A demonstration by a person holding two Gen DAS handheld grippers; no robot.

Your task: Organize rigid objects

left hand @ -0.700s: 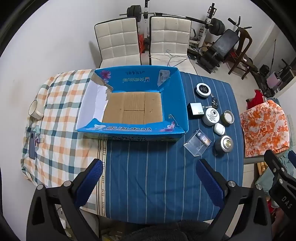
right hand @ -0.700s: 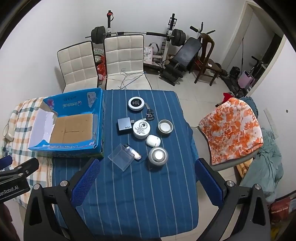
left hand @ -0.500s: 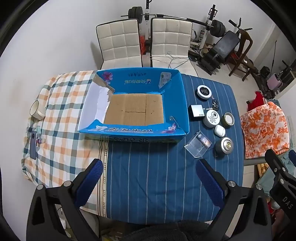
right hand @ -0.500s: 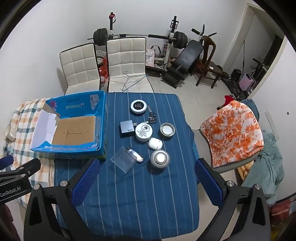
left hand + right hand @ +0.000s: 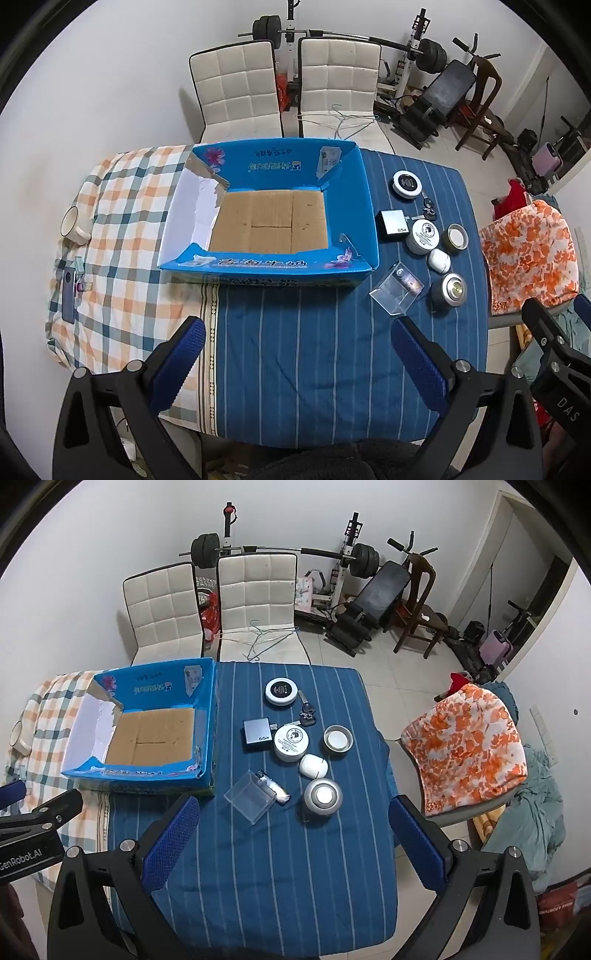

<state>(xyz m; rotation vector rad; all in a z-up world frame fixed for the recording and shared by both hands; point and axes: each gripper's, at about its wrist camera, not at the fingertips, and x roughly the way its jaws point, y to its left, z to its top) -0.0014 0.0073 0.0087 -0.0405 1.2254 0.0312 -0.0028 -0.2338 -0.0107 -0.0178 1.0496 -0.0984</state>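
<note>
An open blue cardboard box (image 5: 364,206) (image 5: 207,716) with a bare brown floor stands on the table. To its right lie small rigid objects: a clear plastic case (image 5: 395,293) (image 5: 252,796), a silver round tin (image 5: 451,290) (image 5: 322,797), a white oval case (image 5: 313,766), a white jar (image 5: 291,742), a grey square box (image 5: 257,731), a small open tin (image 5: 338,739), keys (image 5: 307,712) and a white-rimmed round tin (image 5: 281,691). My left gripper (image 5: 295,360) and right gripper (image 5: 293,836) are both open and empty, high above the table's near side.
The table has a blue striped cloth (image 5: 280,867) and a checked cloth (image 5: 122,221) on the left. A tape roll (image 5: 74,225) and a phone (image 5: 68,293) lie at the left edge. Two white chairs (image 5: 288,88) stand behind, an orange-patterned chair (image 5: 465,742) to the right.
Both views have shifted slightly, so the table and box sit a little lower in frame. Nothing on the table has moved. Both grippers stay open.
</note>
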